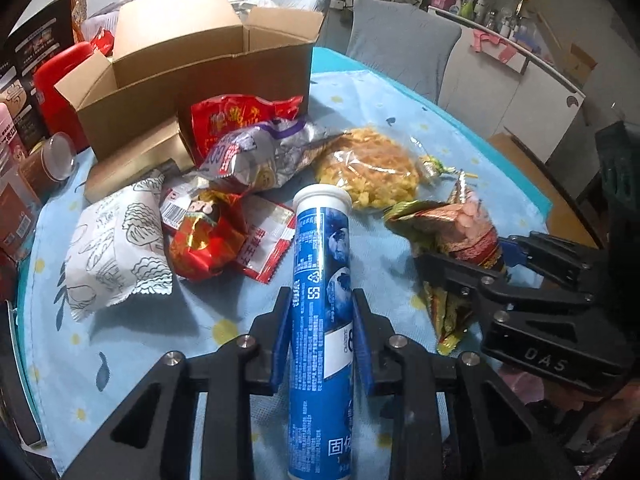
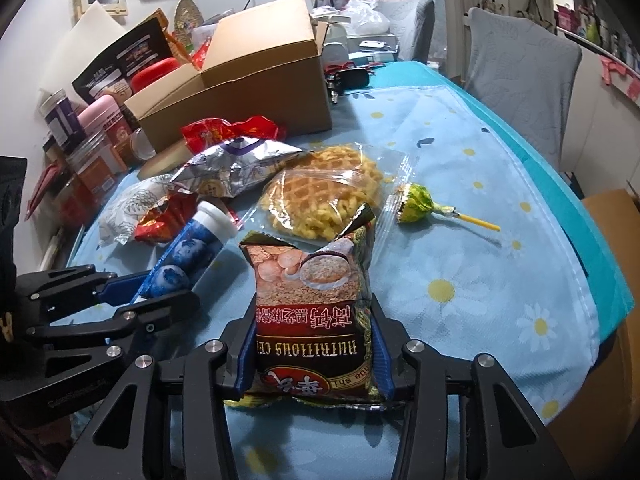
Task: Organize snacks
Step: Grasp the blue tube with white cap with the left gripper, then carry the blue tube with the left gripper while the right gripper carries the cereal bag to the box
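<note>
Daisy tablecloth (image 2: 480, 184), left tool (image 1: 322, 334) grips blue tube (image 1: 322, 280), right tool (image 2: 314, 354) grips "NUTRITIOUS" cereal pkt (image 2: 316, 300)

Your left gripper (image 1: 322, 334) is matt black plastic with bright metal screws and smooth blue pads (image 1: 282, 340), closed on a glossy blue tube (image 1: 320, 312) with a matt white plastic cap. Your right gripper (image 2: 314, 344) has the same finish and pinches a shiny crinkled foil sachet (image 2: 314, 308). You see a clear, glossy film bag (image 2: 320, 196) over rough yellow waffles, a creased silver foil bag (image 2: 236, 168), and a matt white paper-like pack (image 1: 114, 248). The lollipop (image 2: 420, 204) wears glossy green wrap. The box (image 1: 192, 76) is dull brown cardboard. The cloth (image 2: 480, 248) looks soft, matt and finely textured.
</note>
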Demonstrator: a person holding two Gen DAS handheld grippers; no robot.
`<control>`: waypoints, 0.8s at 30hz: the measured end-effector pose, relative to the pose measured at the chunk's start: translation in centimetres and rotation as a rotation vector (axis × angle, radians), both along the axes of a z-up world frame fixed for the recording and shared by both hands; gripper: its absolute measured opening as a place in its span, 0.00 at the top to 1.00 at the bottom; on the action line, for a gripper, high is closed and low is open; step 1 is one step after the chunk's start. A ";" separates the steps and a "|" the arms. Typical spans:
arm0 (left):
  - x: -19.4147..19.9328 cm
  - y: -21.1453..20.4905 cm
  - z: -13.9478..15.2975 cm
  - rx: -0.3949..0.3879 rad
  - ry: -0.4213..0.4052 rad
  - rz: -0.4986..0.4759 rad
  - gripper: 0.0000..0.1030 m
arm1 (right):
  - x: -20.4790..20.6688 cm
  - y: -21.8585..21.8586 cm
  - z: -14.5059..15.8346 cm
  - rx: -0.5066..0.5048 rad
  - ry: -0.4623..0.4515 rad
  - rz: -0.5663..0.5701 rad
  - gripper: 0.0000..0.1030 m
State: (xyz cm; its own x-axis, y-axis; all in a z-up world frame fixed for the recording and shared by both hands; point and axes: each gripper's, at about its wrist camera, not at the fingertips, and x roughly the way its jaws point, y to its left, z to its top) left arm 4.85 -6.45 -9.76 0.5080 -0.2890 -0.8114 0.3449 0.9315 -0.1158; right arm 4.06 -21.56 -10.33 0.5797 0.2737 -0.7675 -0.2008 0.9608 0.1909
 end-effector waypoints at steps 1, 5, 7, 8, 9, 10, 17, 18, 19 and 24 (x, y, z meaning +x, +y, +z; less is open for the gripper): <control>-0.2 0.0 0.3 -0.004 -0.004 -0.003 0.73 | 0.0 0.1 0.1 0.003 0.001 0.003 0.56; -0.7 0.6 1.2 -0.025 -0.020 -0.001 0.73 | -0.2 0.5 0.5 0.018 -0.001 0.020 0.58; -0.9 0.9 1.7 -0.033 -0.030 0.007 0.73 | -0.4 0.8 0.9 0.027 -0.010 0.030 0.58; -1.0 1.2 1.9 -0.038 -0.035 0.013 0.73 | -0.5 0.9 1.2 0.032 -0.019 0.034 0.59; -1.2 1.5 2.1 -0.044 -0.041 0.018 0.73 | -0.5 1.0 1.4 0.034 -0.025 0.037 0.59; -1.2 1.5 2.2 -0.050 -0.046 0.021 0.73 | -0.6 1.2 1.7 0.035 -0.031 0.041 0.59; -1.8 2.6 4.3 -0.065 -0.109 0.052 0.73 | -0.4 2.5 3.8 0.041 -0.086 0.081 0.59; -1.7 2.6 4.7 -0.067 -0.118 0.055 0.73 | -0.4 2.7 4.2 0.042 -0.095 0.087 0.59; -1.7 2.8 5.0 -0.069 -0.127 0.057 0.73 | -0.3 2.9 4.5 0.043 -0.104 0.094 0.59; -0.9 3.4 7.0 -0.076 -0.184 0.066 0.73 | 0.4 3.9 6.5 0.043 -0.157 0.127 0.59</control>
State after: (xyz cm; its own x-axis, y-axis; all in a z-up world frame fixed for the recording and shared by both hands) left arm 3.91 -3.08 -2.72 0.6654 -0.3068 -0.6805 0.3048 0.9438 -0.1275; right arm 4.51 -17.66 -3.78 0.6502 0.3827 -0.6563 -0.3502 0.9176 0.1881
